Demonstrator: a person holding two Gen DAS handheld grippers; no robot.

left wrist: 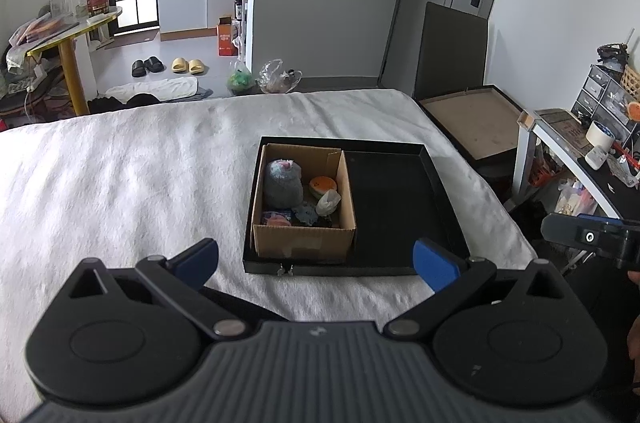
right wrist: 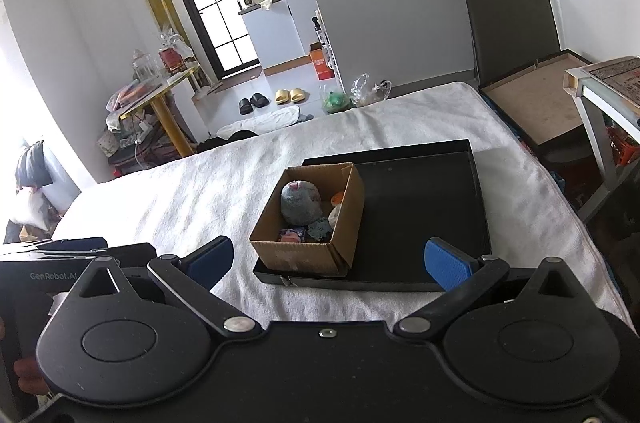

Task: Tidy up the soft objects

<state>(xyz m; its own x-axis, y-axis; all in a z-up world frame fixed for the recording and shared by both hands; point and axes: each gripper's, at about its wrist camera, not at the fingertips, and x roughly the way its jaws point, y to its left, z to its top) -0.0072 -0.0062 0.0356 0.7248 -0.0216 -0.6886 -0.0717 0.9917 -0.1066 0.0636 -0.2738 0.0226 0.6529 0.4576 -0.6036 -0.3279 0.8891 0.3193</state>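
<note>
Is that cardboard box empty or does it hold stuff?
Not empty: the cardboard box holds a grey plush toy and other small items.

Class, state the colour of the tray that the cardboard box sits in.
Black. The tray shows best in the left wrist view, holding the cardboard box.

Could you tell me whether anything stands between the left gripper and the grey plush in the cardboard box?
Only the box's near wall and the tray's rim. The left gripper is open, and the grey plush is clear from above.
</note>
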